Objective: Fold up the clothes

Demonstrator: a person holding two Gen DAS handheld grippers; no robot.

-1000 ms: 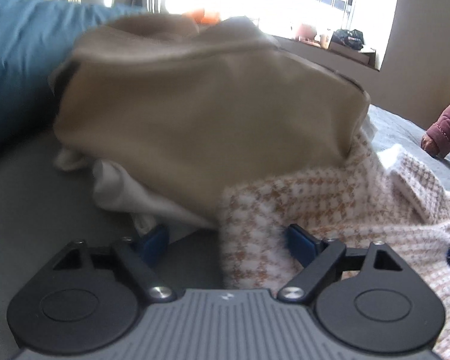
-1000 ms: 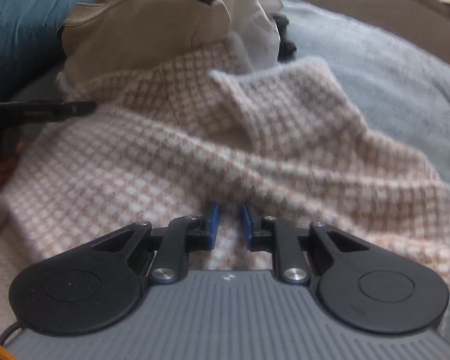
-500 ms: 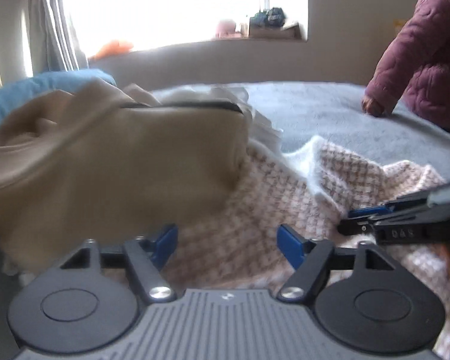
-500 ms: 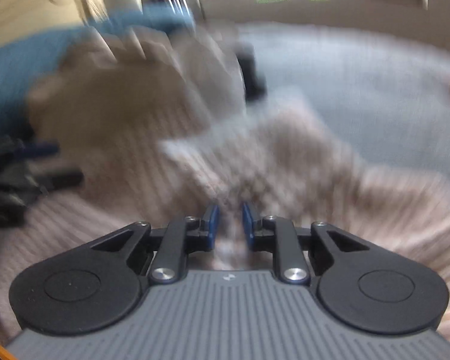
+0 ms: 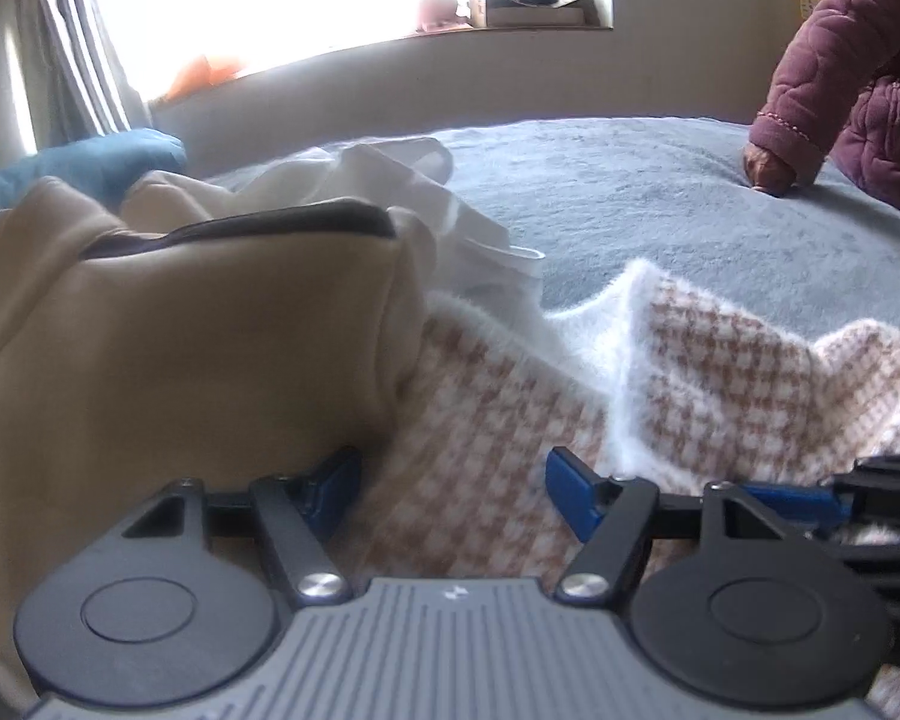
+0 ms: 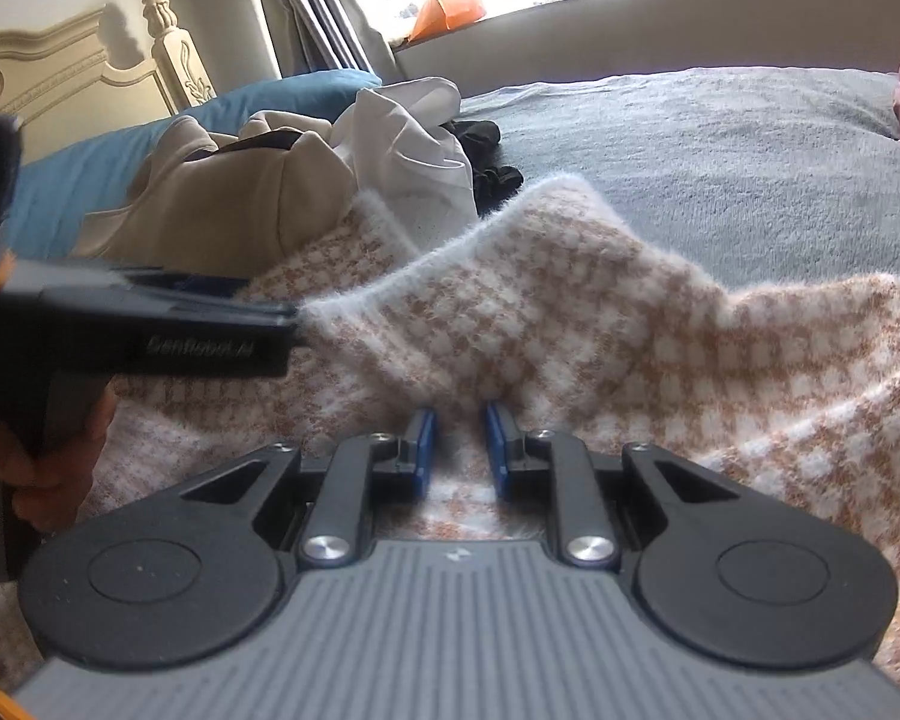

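A fluffy pink-and-white checked garment (image 5: 498,420) (image 6: 570,312) lies rumpled on the grey bed cover (image 5: 660,198). My left gripper (image 5: 450,480) hovers low over its left part, jaws wide and opening. Checked cloth shows between the pads, but they do not press on it. Its left finger touches the beige garment (image 5: 180,360). My right gripper (image 6: 456,444) is shut on a fold of the checked garment, with cloth filling the narrow gap. Each gripper shows in the other view: the right gripper (image 5: 840,504) at the right edge, the left gripper (image 6: 258,306) at the left.
A beige garment (image 6: 240,204), a white one (image 6: 414,144) and a black item (image 6: 486,162) are piled behind the checked one. A blue pillow (image 6: 90,180) and headboard (image 6: 90,78) stand at left. A person in a purple quilted jacket (image 5: 840,60) rests a hand (image 5: 768,168) on the bed.
The left view has swung from the beige pile toward the checked garment, and the right gripper has come into it. The right view has tilted up, and the left gripper now sits closer.
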